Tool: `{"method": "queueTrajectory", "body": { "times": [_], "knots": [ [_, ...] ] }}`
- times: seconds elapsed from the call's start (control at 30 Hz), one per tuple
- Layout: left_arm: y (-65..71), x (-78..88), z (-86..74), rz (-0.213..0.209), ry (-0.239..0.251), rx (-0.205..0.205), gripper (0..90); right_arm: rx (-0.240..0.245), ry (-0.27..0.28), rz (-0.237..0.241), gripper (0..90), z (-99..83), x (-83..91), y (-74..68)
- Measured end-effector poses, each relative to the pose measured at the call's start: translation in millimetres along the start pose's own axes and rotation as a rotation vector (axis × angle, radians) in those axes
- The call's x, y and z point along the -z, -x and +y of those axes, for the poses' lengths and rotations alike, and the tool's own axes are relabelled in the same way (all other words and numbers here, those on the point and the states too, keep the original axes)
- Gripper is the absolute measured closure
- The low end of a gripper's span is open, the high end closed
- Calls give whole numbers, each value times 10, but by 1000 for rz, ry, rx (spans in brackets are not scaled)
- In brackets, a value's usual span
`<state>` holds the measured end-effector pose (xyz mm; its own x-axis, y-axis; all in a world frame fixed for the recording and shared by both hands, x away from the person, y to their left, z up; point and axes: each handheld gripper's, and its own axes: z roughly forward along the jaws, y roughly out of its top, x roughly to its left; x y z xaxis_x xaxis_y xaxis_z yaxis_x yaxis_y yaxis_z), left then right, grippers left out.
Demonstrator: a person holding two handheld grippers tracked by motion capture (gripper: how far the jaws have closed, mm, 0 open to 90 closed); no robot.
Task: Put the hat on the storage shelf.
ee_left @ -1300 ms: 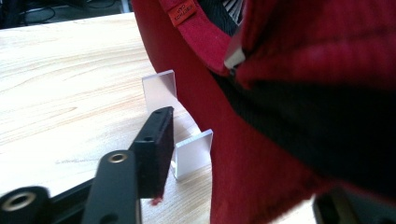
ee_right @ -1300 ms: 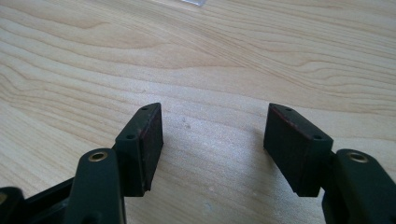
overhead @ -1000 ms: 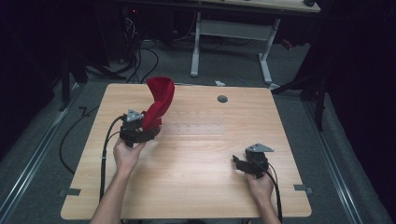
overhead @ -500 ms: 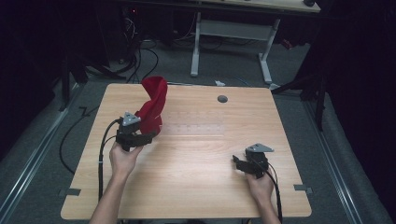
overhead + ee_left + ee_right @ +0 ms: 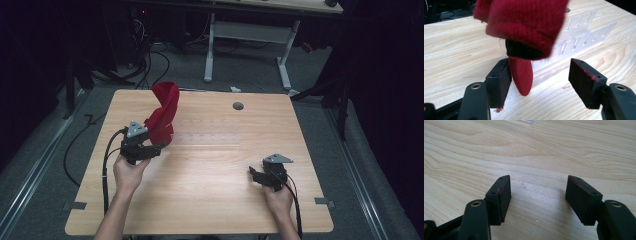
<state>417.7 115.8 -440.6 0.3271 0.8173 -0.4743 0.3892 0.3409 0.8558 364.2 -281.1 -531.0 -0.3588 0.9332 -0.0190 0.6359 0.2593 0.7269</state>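
Note:
A red knitted cloth [image 5: 162, 112] rises upright at the table's left, its lower end beside my left gripper [image 5: 159, 146]. In the left gripper view the cloth [image 5: 524, 22] hangs over the jaws, with a dark inner edge. A narrow red flap [image 5: 522, 75] drops between them against the left pad. My left gripper [image 5: 540, 80] is open, its right pad well clear of the flap. A clear slotted plastic rack [image 5: 584, 32] lies behind the cloth. My right gripper [image 5: 252, 172] rests low at the front right, and its jaws [image 5: 539, 197] are open over bare wood.
The wooden table [image 5: 210, 200] has a round grey cable hole [image 5: 238, 106] near its far edge. The clear rack [image 5: 210, 136] lies flat across the middle. Cables trail off the left edge to the floor. A white desk frame [image 5: 250, 45] stands beyond.
My left gripper has drawn a little left and toward the person. The red cloth has shifted left with it and stands narrower. The right hand has kept still.

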Motion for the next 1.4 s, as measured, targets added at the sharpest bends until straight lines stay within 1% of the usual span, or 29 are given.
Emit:
{"method": "queueTrajectory", "body": {
  "times": [0.2,0.33,0.67,0.87,1.0,1.13,1.23,1.3,1.4],
  "knots": [
    [31,58,10,-4,1,0,354,0,0,0,376,0,0,0],
    [45,83,2,-3,-8,-6,351,0,0,0,376,0,0,0],
    [84,244,-8,-21,28,17,354,0,0,0,376,0,0,0],
    [128,305,-26,-30,30,27,355,0,0,-1,376,0,0,0],
    [180,323,-82,-38,27,21,356,0,0,0,375,0,0,-1],
    [244,322,-160,-47,11,12,356,-1,0,0,375,0,0,-1],
    [280,311,-233,-54,-6,5,356,-1,0,0,375,0,0,-1],
    [292,300,-282,-50,-17,-7,355,-1,0,0,375,0,0,-1],
    [312,283,-368,-55,-36,-3,356,-1,0,0,375,0,0,-1]
  ]
}}
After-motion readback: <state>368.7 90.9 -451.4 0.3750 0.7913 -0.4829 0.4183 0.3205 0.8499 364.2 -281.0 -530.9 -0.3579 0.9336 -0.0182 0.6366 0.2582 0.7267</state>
